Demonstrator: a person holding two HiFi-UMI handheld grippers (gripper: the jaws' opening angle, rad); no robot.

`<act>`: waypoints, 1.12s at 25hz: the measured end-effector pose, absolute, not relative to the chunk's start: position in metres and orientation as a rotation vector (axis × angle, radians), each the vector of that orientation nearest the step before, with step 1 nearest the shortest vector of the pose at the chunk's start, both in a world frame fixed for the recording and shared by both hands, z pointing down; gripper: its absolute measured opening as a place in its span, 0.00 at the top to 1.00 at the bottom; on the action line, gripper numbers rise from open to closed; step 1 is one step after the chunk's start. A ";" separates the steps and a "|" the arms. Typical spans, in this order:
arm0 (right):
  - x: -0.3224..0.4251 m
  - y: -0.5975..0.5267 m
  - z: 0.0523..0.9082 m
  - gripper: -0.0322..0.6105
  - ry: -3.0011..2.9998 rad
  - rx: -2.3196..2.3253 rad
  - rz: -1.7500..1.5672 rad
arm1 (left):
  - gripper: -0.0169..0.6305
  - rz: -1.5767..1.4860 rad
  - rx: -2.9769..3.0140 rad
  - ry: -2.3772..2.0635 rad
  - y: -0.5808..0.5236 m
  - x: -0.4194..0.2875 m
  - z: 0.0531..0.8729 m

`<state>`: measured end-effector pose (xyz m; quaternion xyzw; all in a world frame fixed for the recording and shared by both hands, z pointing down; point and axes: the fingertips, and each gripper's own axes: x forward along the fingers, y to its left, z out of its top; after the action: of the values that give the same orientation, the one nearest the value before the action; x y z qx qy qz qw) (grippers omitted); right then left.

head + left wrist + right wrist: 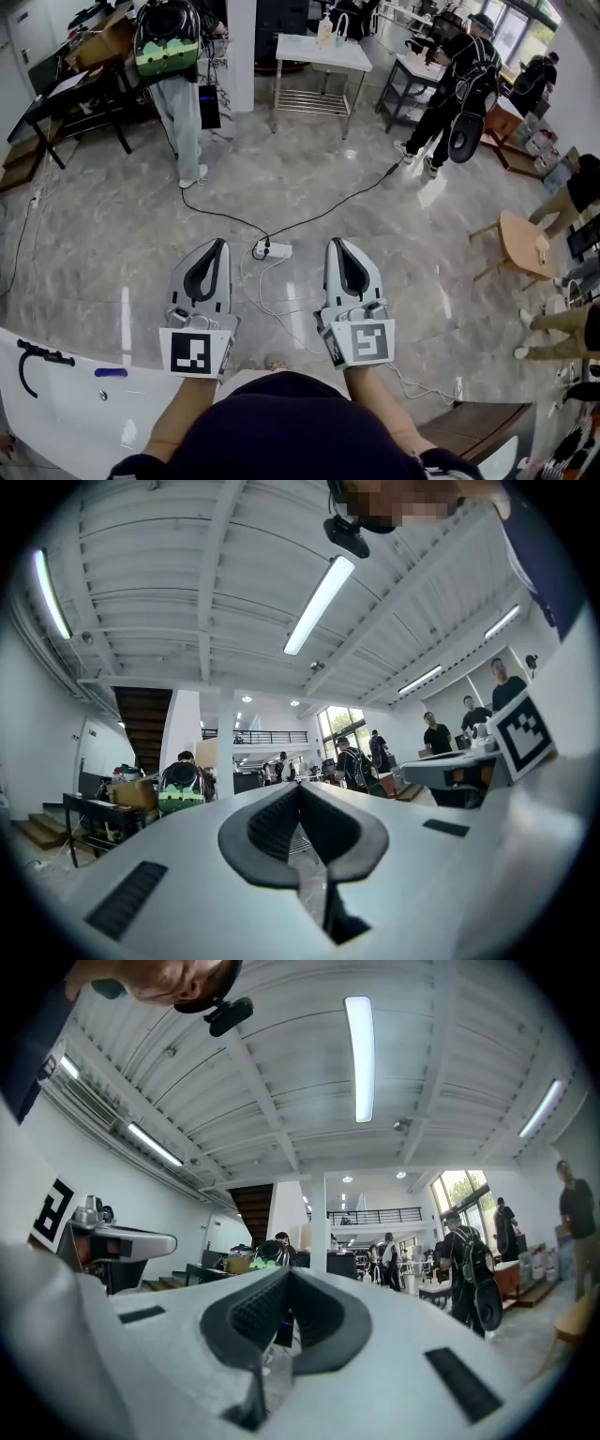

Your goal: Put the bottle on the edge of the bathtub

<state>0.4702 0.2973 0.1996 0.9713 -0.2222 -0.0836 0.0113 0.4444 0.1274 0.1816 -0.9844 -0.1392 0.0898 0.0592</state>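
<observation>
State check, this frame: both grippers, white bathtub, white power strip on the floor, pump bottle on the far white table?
Left gripper: shut, empty.
Right gripper: shut, empty.
White bathtub: no bottle on its visible rim.
White power strip: flat on the floor, cables plugged in.
Pump bottle: upright on the white metal table.

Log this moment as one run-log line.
left tool: shut, empty | right tool: shut, empty | both: side by side, pointing ahead | bottle: not in view | bathtub: rim at lower left
</observation>
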 end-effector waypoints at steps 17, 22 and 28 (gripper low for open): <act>0.472 0.298 0.204 0.95 -0.776 3.033 -0.288 | 0.97 0.281 -2.974 -0.345 0.132 0.439 0.182; 0.474 0.297 0.203 0.95 -0.783 3.026 -0.288 | 0.97 0.289 -2.968 -0.340 0.132 0.439 0.182; 0.472 0.304 0.208 0.95 -0.795 3.029 -0.270 | 0.97 0.289 -2.963 -0.329 0.140 0.435 0.185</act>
<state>0.4718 0.3035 0.2084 0.9637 -0.2528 -0.0858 -0.0005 0.4352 0.1396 0.1852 -0.9866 -0.1097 0.0962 0.0730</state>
